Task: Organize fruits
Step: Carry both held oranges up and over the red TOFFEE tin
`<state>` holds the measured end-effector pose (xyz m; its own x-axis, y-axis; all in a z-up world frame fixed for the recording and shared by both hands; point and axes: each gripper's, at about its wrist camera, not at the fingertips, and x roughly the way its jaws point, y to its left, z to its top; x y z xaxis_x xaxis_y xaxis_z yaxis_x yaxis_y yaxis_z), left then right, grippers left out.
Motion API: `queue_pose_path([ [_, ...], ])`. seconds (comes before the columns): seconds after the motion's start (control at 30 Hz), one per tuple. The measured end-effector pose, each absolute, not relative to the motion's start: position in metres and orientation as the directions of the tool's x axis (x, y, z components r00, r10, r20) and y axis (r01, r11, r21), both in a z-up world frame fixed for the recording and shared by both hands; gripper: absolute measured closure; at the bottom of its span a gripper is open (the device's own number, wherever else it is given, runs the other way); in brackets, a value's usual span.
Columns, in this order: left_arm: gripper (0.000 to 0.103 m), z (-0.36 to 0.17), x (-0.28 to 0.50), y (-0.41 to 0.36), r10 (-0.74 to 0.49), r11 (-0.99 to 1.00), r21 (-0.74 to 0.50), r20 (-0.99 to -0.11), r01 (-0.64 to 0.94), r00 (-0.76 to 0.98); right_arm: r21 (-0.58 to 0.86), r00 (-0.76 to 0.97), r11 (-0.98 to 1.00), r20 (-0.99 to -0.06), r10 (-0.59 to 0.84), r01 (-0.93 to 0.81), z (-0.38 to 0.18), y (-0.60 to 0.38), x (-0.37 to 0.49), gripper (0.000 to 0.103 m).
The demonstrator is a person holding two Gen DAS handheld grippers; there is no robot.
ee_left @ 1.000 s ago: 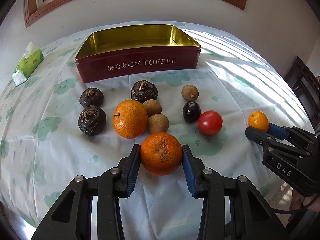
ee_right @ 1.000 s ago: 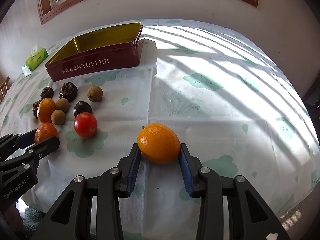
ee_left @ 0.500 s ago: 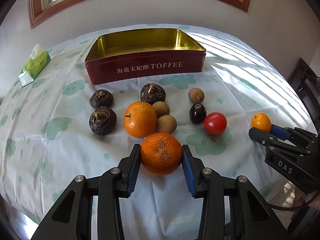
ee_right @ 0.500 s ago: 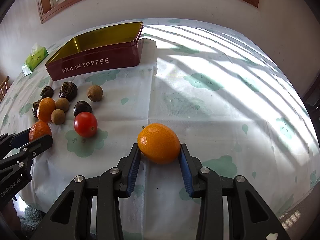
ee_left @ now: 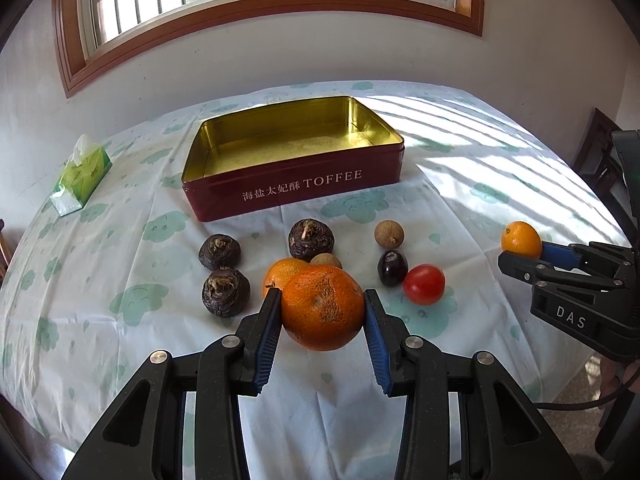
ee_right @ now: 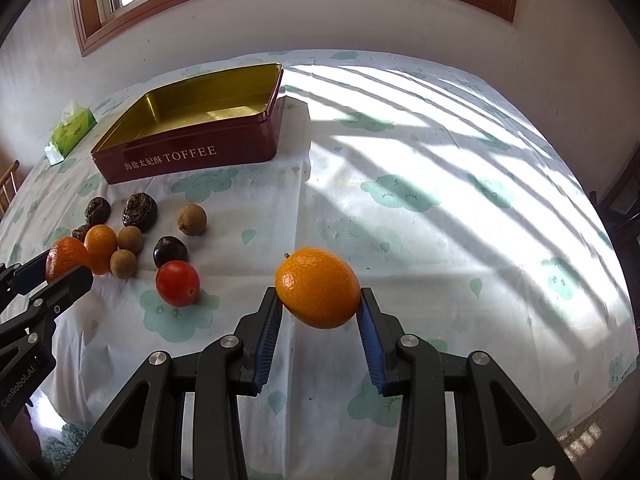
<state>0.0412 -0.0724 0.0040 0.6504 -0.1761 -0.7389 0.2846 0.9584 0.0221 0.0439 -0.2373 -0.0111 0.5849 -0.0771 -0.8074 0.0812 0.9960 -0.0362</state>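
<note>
A mandarin (ee_left: 322, 307), deep orange with a rough, scuffed patch on its skin, is clamped between the blue pads of the left gripper (ee_left: 323, 312) and held above the tablecloth (ee_left: 120, 264). A smaller, smooth oval kumquat (ee_right: 318, 293) is gripped likewise by the right gripper (ee_right: 318, 308). Behind them a second mandarin (ee_left: 280, 274), three dark water chestnuts (ee_left: 226, 292), longans (ee_left: 389, 233), a dark plum-like fruit (ee_left: 392, 267) and a cherry tomato (ee_left: 424, 284) are seen lying on the cloth. An open red tin (ee_left: 296, 188) with a gold interior is lettered "TOFFEE" after Chinese characters. "DAS" and "GenRobot.AI" are read on the grippers' sides. A green tissue pack (ee_left: 80, 174) lies far left
</note>
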Motion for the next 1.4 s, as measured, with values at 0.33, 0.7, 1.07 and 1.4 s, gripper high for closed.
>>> queue_pose_path([
  [0.33,0.062,0.029,0.069,-0.059,-0.160,0.969,0.025,-0.701,0.248,0.695,-0.024,0.619,0.999,-0.785,-0.042,0.037,0.015,-0.225,0.073,0.068],
  [0.7,0.062,0.039,0.117,-0.031,-0.091,0.989,0.021,-0.689,0.145,0.719,0.010,0.644,1.000,-0.764,0.020,-0.019,0.033,-0.210,0.119,0.068],
  [1.07,0.062,0.048,0.176,-0.004,-0.027,0.999,0.011,-0.678,0.047,0.735,0.032,0.660,0.998,-0.749,0.065,-0.063,0.043,-0.189,0.177,0.068],
  [1.4,0.062,0.026,0.221,0.005,-0.006,1.000,0.006,-0.721,0.015,0.693,0.008,0.625,0.993,-0.777,0.079,-0.115,0.029,-0.166,0.226,0.068],
])
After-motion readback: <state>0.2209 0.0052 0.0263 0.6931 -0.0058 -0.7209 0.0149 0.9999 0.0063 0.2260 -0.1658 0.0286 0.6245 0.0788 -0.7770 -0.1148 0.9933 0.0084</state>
